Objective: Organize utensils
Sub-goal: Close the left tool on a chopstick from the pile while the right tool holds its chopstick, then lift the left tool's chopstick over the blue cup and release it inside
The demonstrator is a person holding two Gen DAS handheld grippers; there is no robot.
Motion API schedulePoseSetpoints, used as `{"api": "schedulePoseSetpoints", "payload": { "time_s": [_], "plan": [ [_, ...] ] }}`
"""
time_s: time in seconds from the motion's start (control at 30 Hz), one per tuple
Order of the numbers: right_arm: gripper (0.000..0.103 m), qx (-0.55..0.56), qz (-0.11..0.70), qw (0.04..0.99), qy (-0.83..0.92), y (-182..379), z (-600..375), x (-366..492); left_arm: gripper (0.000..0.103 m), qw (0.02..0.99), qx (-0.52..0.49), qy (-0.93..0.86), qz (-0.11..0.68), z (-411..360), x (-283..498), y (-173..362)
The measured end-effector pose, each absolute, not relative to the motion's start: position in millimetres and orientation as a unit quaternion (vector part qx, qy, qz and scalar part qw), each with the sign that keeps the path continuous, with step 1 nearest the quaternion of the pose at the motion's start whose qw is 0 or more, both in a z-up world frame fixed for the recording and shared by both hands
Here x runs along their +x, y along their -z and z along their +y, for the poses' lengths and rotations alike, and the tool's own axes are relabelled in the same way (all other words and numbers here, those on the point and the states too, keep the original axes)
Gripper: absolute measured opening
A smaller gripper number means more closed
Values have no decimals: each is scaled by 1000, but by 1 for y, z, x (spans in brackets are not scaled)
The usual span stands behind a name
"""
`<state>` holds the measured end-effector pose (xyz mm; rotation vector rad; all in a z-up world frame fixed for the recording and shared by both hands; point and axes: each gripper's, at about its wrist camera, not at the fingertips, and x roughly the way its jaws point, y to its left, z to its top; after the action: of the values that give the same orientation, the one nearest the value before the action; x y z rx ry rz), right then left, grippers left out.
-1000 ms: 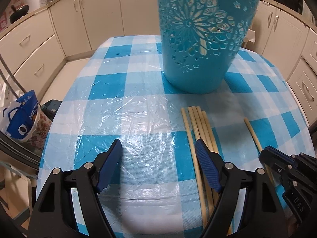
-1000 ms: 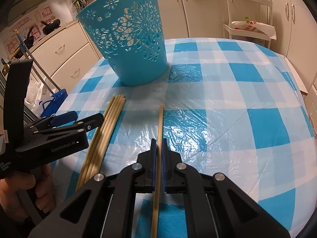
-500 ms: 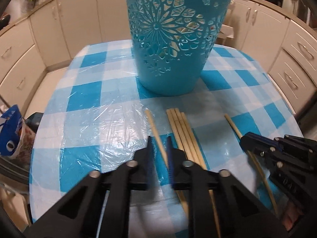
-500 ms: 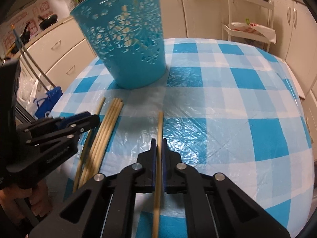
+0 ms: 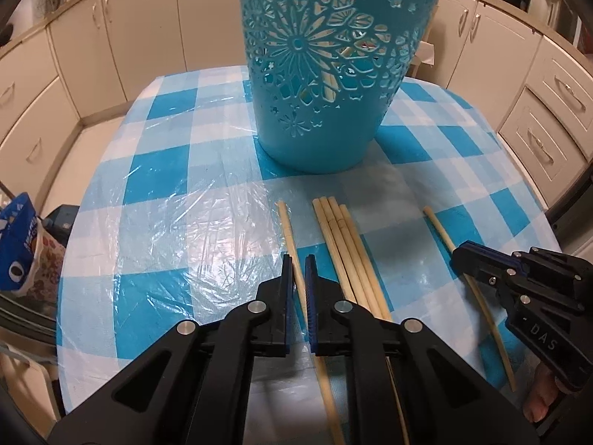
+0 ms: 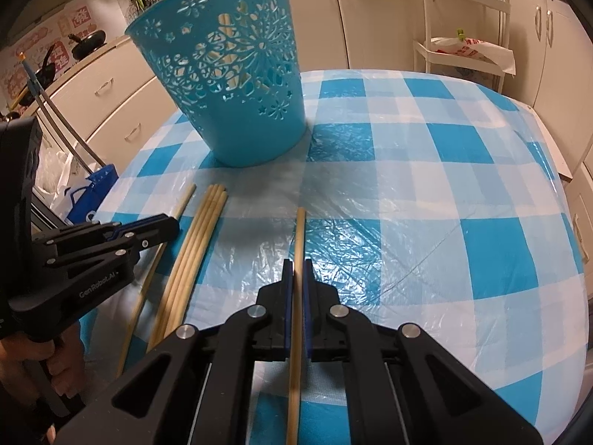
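Observation:
A blue cut-out basket (image 5: 330, 74) stands on the checked table, with chopsticks showing inside it; it also shows in the right wrist view (image 6: 237, 85). My left gripper (image 5: 298, 259) is shut on a single wooden chopstick (image 5: 287, 226), pulled a little left of a bundle of several chopsticks (image 5: 344, 244). My right gripper (image 6: 297, 263) is shut on another chopstick (image 6: 299, 237). The right gripper shows at the right in the left wrist view (image 5: 459, 256). The left gripper shows at the left in the right wrist view (image 6: 174, 226).
The round table has a blue and white checked cloth (image 5: 166, 170) under clear plastic. Cream cabinets (image 5: 111, 37) ring the room. A blue bag (image 5: 18, 244) sits on the floor at the left. A white rack (image 6: 470, 29) stands at the back right.
My left gripper was open beside the bundle; it has closed on one chopstick and drawn it left, apart from the bundle. My right gripper has stayed shut on its chopstick.

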<state>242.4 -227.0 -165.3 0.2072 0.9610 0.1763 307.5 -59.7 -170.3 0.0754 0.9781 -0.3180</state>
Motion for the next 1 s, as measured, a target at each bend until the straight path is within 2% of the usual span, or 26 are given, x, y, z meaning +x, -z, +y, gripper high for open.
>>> {"api": "schedulePoseSetpoints", "payload": {
  "time_s": [0.3, 0.5, 0.8, 1.0],
  "plan": [
    [6, 93, 461, 878, -86, 168, -225, 242, 7, 872, 55, 141, 466, -64, 308, 171],
    [6, 165, 450, 872, -96, 173, -245, 239, 4, 885, 29, 141, 443, -55, 299, 162],
    [6, 195, 449, 866, -101, 174, -252, 240, 4, 928, -67, 192, 311, -16, 262, 100],
    [6, 198, 449, 866, -102, 174, -252, 240, 4, 949, -107, 220, 198, -12, 258, 28]
  ]
}}
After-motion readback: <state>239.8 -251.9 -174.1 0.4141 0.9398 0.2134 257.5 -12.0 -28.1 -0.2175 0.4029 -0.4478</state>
